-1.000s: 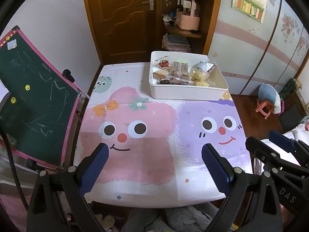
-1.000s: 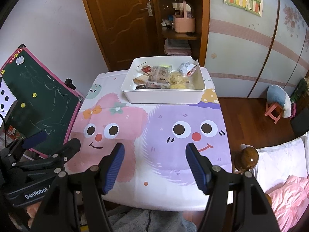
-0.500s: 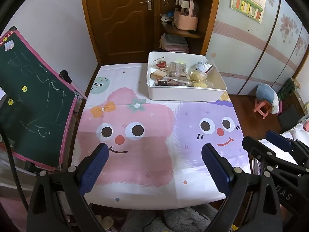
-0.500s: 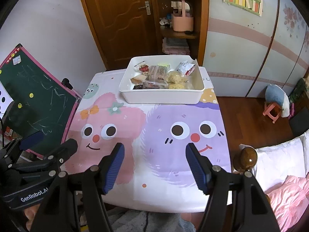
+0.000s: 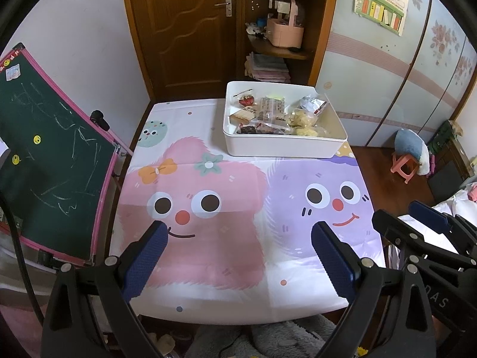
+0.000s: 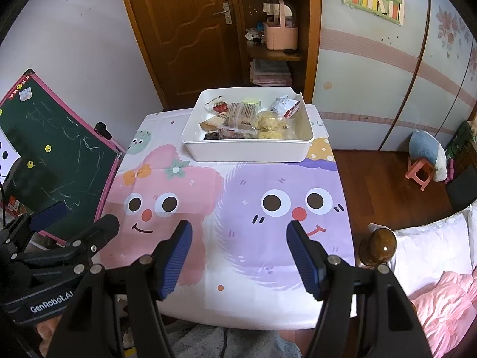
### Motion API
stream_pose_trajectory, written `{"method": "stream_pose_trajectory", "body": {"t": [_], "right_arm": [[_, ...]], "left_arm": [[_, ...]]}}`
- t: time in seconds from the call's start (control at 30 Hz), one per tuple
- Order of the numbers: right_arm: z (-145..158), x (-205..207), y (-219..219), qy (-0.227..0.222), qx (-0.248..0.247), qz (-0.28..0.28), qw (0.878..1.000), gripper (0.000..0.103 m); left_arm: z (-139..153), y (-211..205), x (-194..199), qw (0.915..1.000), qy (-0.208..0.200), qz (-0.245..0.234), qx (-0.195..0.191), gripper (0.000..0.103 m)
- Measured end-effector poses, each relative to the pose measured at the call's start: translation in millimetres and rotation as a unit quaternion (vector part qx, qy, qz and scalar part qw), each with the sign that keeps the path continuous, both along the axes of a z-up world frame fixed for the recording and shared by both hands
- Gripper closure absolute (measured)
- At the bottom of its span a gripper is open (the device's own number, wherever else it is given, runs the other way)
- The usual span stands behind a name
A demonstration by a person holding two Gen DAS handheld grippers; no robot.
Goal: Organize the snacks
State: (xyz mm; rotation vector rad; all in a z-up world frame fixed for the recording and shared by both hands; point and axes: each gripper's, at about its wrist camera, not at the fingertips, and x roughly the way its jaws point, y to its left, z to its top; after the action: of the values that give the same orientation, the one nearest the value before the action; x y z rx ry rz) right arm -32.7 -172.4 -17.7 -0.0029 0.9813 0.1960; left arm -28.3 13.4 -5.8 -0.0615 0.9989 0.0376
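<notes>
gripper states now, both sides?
Left hand-held gripper: open, holding nothing.
Right hand-held gripper: open, holding nothing.

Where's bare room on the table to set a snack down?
Free: the tablecloth between the white bin and both open grippers, left and right; also the strip left of the bin. Crowded: inside the bin, except its right end.

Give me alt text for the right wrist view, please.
The right tongs hang open and empty over a cartoon-print tablecloth. At the table's far end sits a white bin filled with wrapped snacks. The left tongs show at lower left.
</notes>
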Motion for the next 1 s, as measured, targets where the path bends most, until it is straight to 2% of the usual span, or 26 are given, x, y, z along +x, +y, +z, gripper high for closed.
{"method": "stream_pose_trajectory", "body": {"t": [1.0], "right_arm": [[0.5,1.2,-0.8,0.0,-0.001,-0.001,1.0,0.037]], "left_arm": [[-2.2,-8.9,1.9,1.0,0.006,0.003,-0.004,0.006]]}}
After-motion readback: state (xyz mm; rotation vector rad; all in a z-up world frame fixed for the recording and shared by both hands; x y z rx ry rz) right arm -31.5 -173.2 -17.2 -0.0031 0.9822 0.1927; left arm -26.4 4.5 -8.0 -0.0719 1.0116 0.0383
